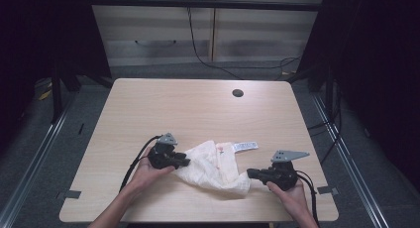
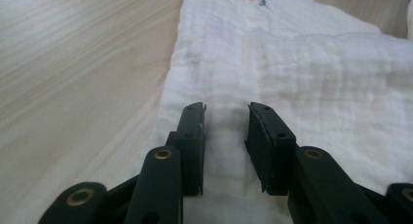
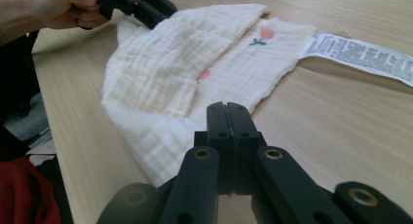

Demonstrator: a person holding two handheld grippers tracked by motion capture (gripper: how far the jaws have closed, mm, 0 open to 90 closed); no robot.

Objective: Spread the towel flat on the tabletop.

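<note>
Two grippers at a white cloth on the bench
Cloth [image 1: 218, 167] lies crumpled near the front edge, label [image 1: 245, 146] trailing toward the right. Left gripper [image 2: 226, 129]: jaws part open, straddling the cloth's left edge, no clamp. Right gripper [image 3: 227, 118]: jaws fully closed, whether they pinch the cloth's right corner I cannot tell

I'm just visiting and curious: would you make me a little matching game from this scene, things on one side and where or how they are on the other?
Things:
1. white cloth
2. left gripper
3. right gripper
4. printed label

States or places:
A. jaws pressed together
B. lying flat on the table, at the cloth's far edge
C. crumpled between the two grippers
D. jaws apart over the cloth

Pairs: 1-C, 2-D, 3-A, 4-B
</note>
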